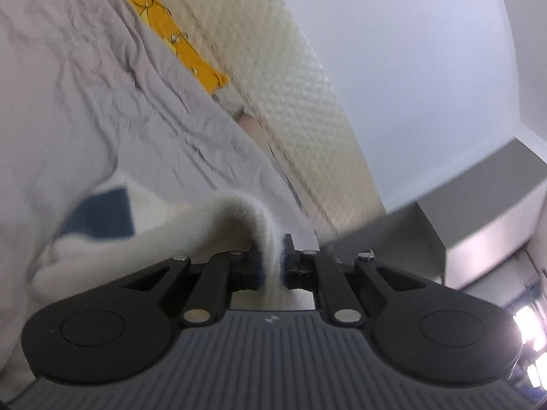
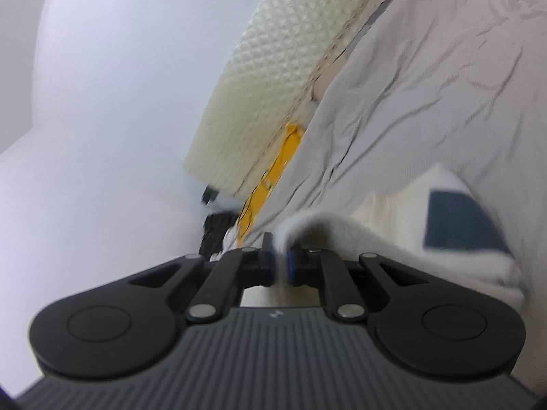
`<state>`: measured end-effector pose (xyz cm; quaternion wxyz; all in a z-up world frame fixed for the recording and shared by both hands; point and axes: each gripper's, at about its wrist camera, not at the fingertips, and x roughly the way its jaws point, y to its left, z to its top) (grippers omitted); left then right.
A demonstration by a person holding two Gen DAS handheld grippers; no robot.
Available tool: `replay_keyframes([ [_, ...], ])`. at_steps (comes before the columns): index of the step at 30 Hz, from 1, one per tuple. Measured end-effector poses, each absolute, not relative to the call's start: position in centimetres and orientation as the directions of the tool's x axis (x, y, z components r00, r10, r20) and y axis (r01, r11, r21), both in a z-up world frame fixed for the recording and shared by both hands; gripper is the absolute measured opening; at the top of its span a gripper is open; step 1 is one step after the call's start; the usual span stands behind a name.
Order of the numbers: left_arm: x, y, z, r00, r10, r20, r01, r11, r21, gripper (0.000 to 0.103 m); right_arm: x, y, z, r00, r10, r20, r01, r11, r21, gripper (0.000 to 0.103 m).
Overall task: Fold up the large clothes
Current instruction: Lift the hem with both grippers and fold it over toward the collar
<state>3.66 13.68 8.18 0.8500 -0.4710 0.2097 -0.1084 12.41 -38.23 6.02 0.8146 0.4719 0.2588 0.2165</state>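
Cream knit garment [image 1: 164,235]: edge clamped in both left gripper [image 1: 271,266] and right gripper [image 2: 280,263] jaws, body apparently spanning between them over grey sheet [image 1: 85,102].

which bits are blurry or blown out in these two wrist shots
Left wrist view: the white garment pinched in the left gripper is motion-smeared, and bright lights at the right edge are blown out. Right wrist view: the garment in the right gripper is soft too, the wall a featureless haze; fisheye bends the edges.
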Motion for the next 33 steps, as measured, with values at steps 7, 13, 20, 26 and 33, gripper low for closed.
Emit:
replay_keyframes([
  [7, 15.8, 12.7, 3.9, 0.91, -0.258, -0.323, -0.118, 0.586, -0.802, 0.011, 22.1, -37.2, 1.2, 0.799, 0.525, -0.294, 0.046, 0.433, 0.9, 0.01],
  [13, 22.3, 13.1, -2.7, 0.902, -0.276, -0.332, -0.112, 0.592, -0.798, 0.011, 27.1, -37.5, -5.3, 0.781, 0.523, -0.34, 0.117, 0.412, 0.903, 0.01],
  [20, 29.5, 14.6, -9.1, 0.873, -0.298, -0.386, -0.164, 0.565, -0.808, 0.012, 32.0, -38.5, -11.8, 0.759, 0.548, -0.351, 0.203, 0.313, 0.928, 0.01],
  [26, 34.1, 14.6, -12.7, 0.841, -0.277, -0.465, -0.195, 0.646, -0.738, 0.012, 34.9, -37.9, -15.2, 0.742, 0.539, -0.399, 0.265, 0.312, 0.912, 0.01],
  [33, 34.6, 15.0, -13.7, 0.825, -0.297, -0.481, -0.195, 0.649, -0.735, 0.012, 35.5, -37.8, -14.7, 0.725, 0.551, -0.413, 0.257, 0.34, 0.905, 0.012],
])
